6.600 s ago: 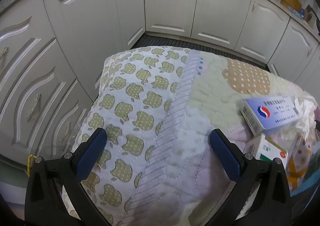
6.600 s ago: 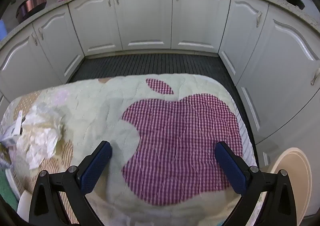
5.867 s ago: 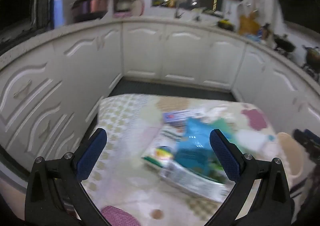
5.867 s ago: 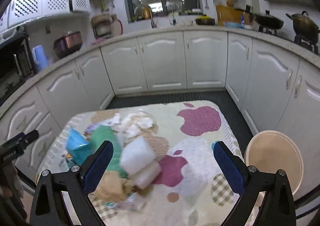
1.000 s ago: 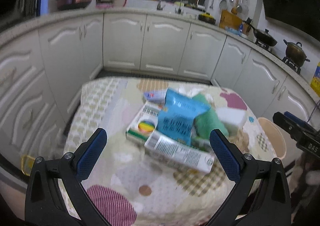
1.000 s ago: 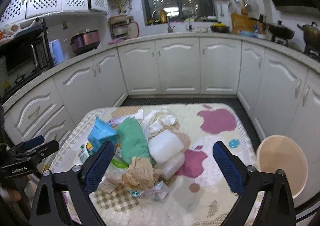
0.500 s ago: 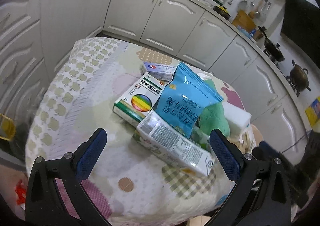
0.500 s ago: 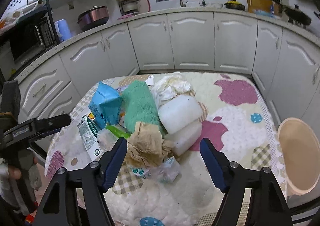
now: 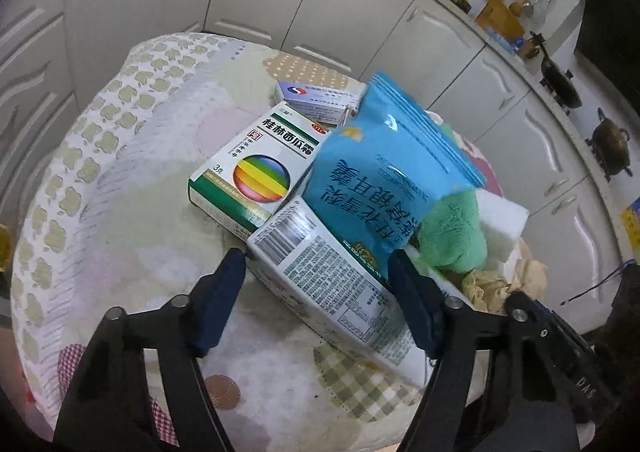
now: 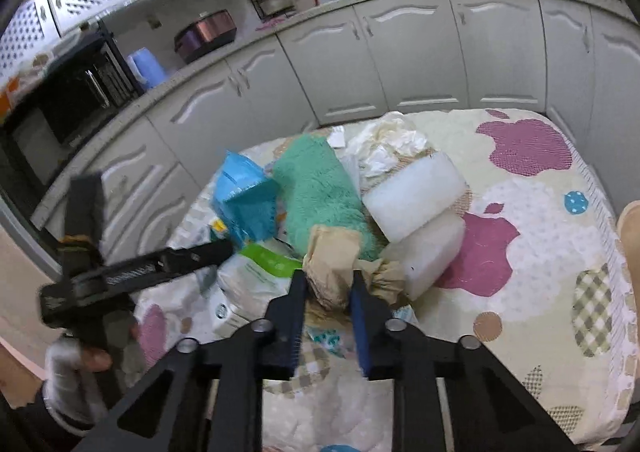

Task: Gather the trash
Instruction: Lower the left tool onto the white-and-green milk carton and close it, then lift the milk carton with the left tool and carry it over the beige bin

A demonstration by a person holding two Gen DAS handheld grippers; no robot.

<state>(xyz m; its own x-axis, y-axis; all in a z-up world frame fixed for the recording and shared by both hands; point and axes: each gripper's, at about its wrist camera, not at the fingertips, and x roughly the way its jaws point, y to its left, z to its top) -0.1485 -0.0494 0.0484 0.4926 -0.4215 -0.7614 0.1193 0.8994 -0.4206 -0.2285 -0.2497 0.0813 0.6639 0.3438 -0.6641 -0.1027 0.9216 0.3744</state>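
Note:
A trash pile lies on the quilted table (image 9: 132,211). My left gripper (image 9: 316,268) is open, its fingers either side of a white carton (image 9: 332,276), which lies under a blue snack bag (image 9: 384,179). A rainbow-printed box (image 9: 260,167), a green cloth (image 9: 452,236) and a white foam block (image 9: 500,228) lie around it. My right gripper (image 10: 328,284) is shut on crumpled brown paper (image 10: 334,256) in the pile's near side. Beside the paper are the green cloth (image 10: 320,187), two foam blocks (image 10: 412,195) and the blue bag (image 10: 244,191). The left gripper (image 10: 196,256) shows at left.
A beige bin (image 10: 630,228) shows at the table's right edge. White cabinets (image 10: 420,63) ring the table closely. White crumpled paper (image 10: 392,139) lies at the back of the pile, and a small blue-and-white box (image 9: 316,99) lies behind the rainbow box.
Both grippers have dropped from a high view down onto the pile. The right jaws closed on the brown paper. The left jaws narrowed around the white carton.

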